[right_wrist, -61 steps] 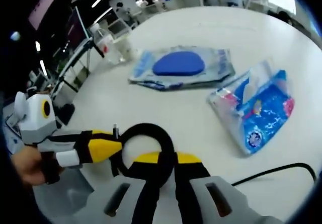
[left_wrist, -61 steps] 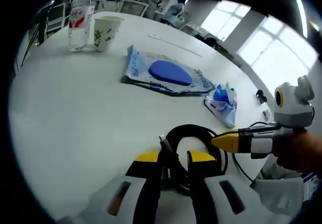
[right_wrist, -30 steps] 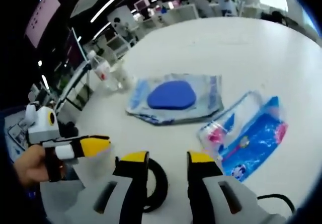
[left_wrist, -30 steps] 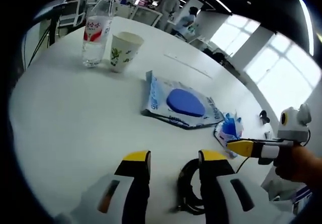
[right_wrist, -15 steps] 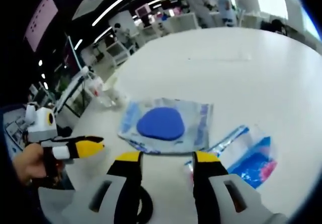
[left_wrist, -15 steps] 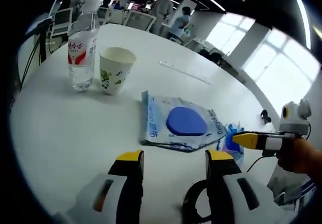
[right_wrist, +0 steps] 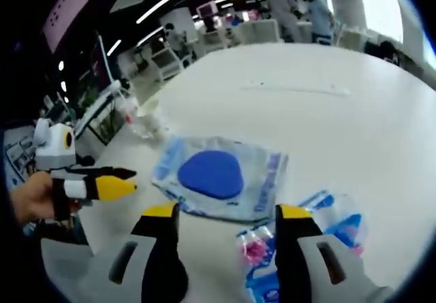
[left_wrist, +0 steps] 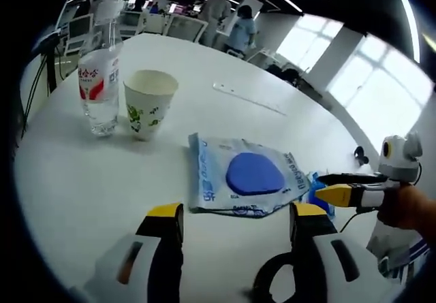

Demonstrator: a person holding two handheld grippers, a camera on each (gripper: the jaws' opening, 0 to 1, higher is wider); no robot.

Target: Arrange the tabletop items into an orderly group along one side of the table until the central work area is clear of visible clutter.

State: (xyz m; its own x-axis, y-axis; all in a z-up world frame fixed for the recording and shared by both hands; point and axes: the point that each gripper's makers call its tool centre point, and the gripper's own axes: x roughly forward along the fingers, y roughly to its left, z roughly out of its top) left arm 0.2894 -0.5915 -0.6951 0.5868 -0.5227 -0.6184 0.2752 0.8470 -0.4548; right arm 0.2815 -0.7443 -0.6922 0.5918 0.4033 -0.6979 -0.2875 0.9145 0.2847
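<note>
A flat wet-wipes pack [left_wrist: 245,180] with a blue oval lid lies mid-table, also seen as the wipes pack [right_wrist: 218,177]. To its right lies a small blue tissue pack [left_wrist: 315,187], the tissue pack [right_wrist: 320,238] partly behind my right jaw. A water bottle [left_wrist: 99,78] and a paper cup [left_wrist: 148,102] stand upright at the far left. A black cable coil [left_wrist: 272,282] lies near my left jaws. My left gripper [left_wrist: 235,225] hovers open before the wipes pack. My right gripper [right_wrist: 228,214] is open too, above the pack's near edge; the right gripper [left_wrist: 344,193] also enters from the right.
The table [left_wrist: 82,180] is round and white, its edge curving off to the left. A thin white strip [left_wrist: 248,99] lies far across it. Chairs, desks and people stand beyond the table. My left gripper [right_wrist: 95,184], held by a hand, shows at the left.
Both grippers were shut on the black cable coil; they have opened, let it go on the table and moved forward toward the wipes pack.
</note>
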